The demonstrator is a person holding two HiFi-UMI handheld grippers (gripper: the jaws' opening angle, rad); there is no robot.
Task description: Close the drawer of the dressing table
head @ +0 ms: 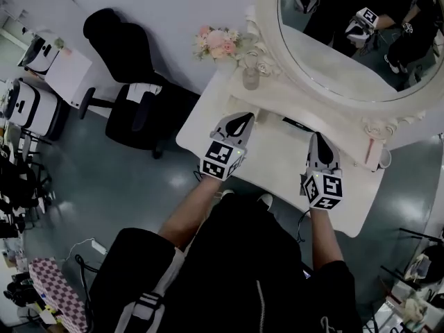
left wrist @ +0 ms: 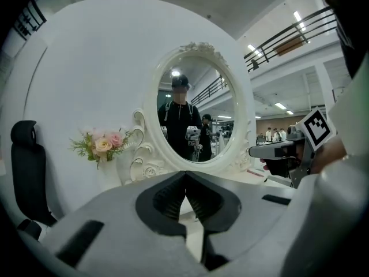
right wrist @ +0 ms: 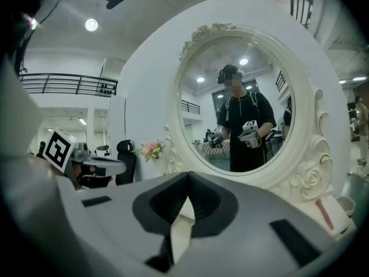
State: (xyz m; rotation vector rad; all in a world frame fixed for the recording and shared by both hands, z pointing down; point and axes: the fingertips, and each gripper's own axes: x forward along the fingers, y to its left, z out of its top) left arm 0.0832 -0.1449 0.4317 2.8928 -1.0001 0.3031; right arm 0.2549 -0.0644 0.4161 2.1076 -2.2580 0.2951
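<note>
The white dressing table (head: pixel 277 165) stands under me, with its oval mirror (head: pixel 326 61) at the back. My left gripper (head: pixel 244 116) hovers over the table's left part and my right gripper (head: pixel 318 136) over its right part, both pointing toward the mirror. Their fingers taper to closed points with nothing between them. A narrow dark slot (head: pixel 298 124) shows on the table between the two grippers; I cannot tell whether it belongs to the drawer. In the left gripper view the jaws (left wrist: pixel 185 172) meet before the mirror (left wrist: pixel 196 114). The right gripper view shows the same (right wrist: pixel 188 175).
A black office chair (head: pixel 132 82) stands left of the table. Pink flowers (head: pixel 216 41) and a glass jar (head: pixel 250 77) sit at the table's back left, and a white cup (head: pixel 383 159) at its right end. White cases (head: pixel 28 106) line the far left floor.
</note>
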